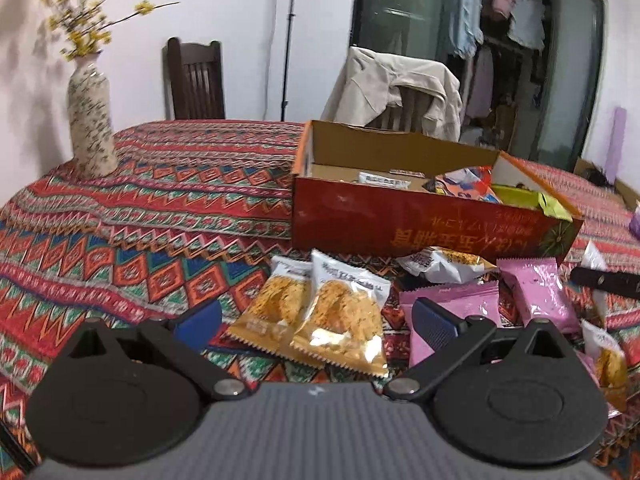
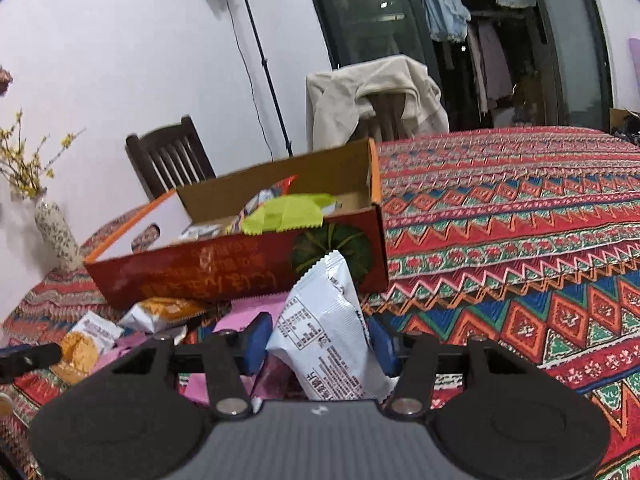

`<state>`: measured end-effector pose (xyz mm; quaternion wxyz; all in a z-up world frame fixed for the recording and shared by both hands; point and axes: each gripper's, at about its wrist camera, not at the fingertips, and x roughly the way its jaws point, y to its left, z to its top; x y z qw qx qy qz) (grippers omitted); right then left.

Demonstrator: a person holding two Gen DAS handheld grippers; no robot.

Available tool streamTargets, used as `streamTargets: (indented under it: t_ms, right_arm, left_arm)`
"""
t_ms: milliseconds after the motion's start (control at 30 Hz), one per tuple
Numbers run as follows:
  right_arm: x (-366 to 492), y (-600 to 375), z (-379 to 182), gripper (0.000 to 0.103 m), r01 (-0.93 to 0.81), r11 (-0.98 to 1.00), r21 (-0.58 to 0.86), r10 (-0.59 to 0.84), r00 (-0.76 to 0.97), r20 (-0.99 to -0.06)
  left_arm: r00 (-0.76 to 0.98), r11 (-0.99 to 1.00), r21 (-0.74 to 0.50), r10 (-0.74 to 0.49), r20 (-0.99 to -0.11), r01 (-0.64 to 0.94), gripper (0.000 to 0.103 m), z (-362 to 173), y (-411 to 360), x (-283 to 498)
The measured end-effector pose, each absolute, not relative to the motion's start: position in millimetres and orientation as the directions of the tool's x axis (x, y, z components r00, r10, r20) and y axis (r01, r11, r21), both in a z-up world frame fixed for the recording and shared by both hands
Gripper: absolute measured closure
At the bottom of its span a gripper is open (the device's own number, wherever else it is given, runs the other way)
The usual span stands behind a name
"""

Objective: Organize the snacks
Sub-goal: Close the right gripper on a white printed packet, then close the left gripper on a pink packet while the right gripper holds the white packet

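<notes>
We note the patterned tablecloth (image 1: 140,216) carrying an open red cardboard box (image 1: 420,224) already part-filled with packets, with loose snacks lying in front of its near wall. Our left gripper (image 1: 318,322) points shallowly downward above two gold-and-white snack packets (image 1: 320,316), its blue pads spread wide, with nothing pinched. Our right gripper (image 2: 320,344), tilted likewise toward the box, pinches a white snack packet (image 2: 324,328) between its pads, the packet standing upright just before the box's pumpkin-printed corner.
</notes>
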<state>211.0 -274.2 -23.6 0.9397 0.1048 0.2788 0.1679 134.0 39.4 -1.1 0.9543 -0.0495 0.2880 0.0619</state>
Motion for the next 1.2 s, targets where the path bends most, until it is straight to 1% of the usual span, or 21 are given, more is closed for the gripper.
streamTargets:
  t_ms: [133, 200, 367, 600, 633, 667, 700, 733, 767, 833, 933, 967, 1067, 1200]
  right_arm:
    - [209, -277, -22, 0.051, -0.254, 0.924, 0.287, 0.367, 0.802, -0.472]
    - [208, -277, -22, 0.051, -0.252, 0.927, 0.276, 0.359, 0.805, -0.472]
    - [206, -277, -21, 0.051, -0.262, 0.925, 0.274, 0.366, 0.807, -0.464]
    - [203, -277, -20, 0.05, -0.264, 0.925, 0.273, 0.366, 0.813, -0.454]
    - [203, -277, -20, 0.05, -0.266, 0.924, 0.274, 0.367, 0.813, -0.452]
    - [202, -277, -20, 0.05, -0.267, 0.924, 0.274, 0.369, 0.813, -0.45]
    - [202, -277, -20, 0.05, -0.268, 0.923, 0.275, 0.37, 0.814, -0.449]
    - [201, -277, -19, 0.05, -0.27, 0.922, 0.276, 0.372, 0.814, -0.446]
    - [201, -277, -19, 0.05, -0.272, 0.921, 0.278, 0.374, 0.814, -0.444]
    - [200, -278, -19, 0.05, -0.275, 0.919, 0.281, 0.378, 0.815, -0.44]
    - [200, -278, -18, 0.05, -0.281, 0.916, 0.286, 0.385, 0.814, -0.435]
    - [200, -278, -18, 0.05, -0.282, 0.915, 0.287, 0.387, 0.814, -0.433]
    - [199, -278, -17, 0.05, -0.285, 0.915, 0.286, 0.389, 0.815, -0.43]
    - [197, -277, -16, 0.05, -0.287, 0.916, 0.281, 0.386, 0.82, -0.423]
  left_arm:
    - [0.818, 0.988, -0.002, 0.128, -0.562, -0.156, 0.0, -5, 28, 146]
    - [0.815, 0.988, -0.002, 0.128, -0.565, -0.156, 0.0, -7, 25, 150]
    - [0.832, 0.993, -0.026, 0.079, -0.55, -0.112, 0.0, -2, 13, 148]
    - [0.832, 0.998, -0.061, -0.009, -0.555, -0.029, 0.001, -2, -13, 148]
    - [0.829, 0.998, -0.064, -0.019, -0.559, -0.021, 0.004, -4, -16, 148]
    - [0.824, 0.998, -0.065, -0.027, -0.565, -0.012, 0.011, -5, -19, 148]
    - [0.817, 0.998, -0.067, -0.037, -0.575, -0.002, 0.016, -7, -22, 150]
    - [0.806, 0.997, -0.076, -0.049, -0.589, 0.005, 0.028, -9, -23, 152]
    - [0.792, 0.995, -0.097, -0.07, -0.606, 0.014, 0.035, -12, -23, 155]
    - [0.762, 0.99, -0.14, -0.086, -0.641, -0.006, 0.035, -19, -19, 162]
    - [0.76, 0.981, -0.189, -0.099, -0.642, -0.032, 0.035, -20, -12, 164]
    - [0.76, 0.98, -0.196, -0.102, -0.642, -0.034, 0.037, -20, -12, 164]
    - [0.762, 0.98, -0.196, -0.099, -0.64, -0.037, 0.039, -19, -12, 162]
    - [0.771, 0.981, -0.192, -0.095, -0.63, -0.036, 0.04, -14, -12, 157]
